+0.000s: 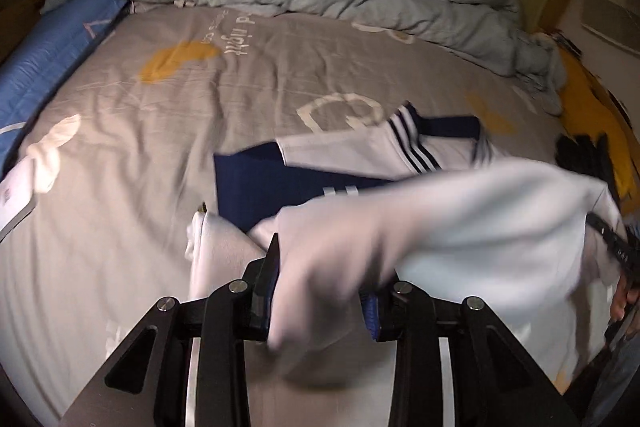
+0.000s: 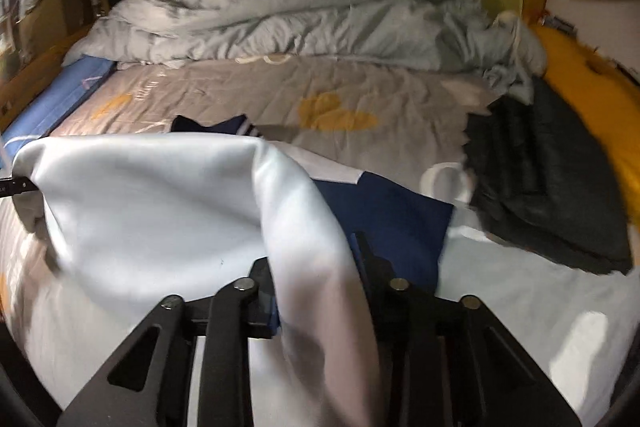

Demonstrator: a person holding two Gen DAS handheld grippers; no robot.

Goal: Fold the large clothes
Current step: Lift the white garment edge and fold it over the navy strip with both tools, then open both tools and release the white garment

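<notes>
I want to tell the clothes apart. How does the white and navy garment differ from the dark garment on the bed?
The white and navy garment is light, with navy panels and stripes; the dark garment is dark throughout. The white one is lifted, pinched by the left gripper and the right gripper; the dark one lies untouched at the right side. Both are on the grey bedspread.
</notes>
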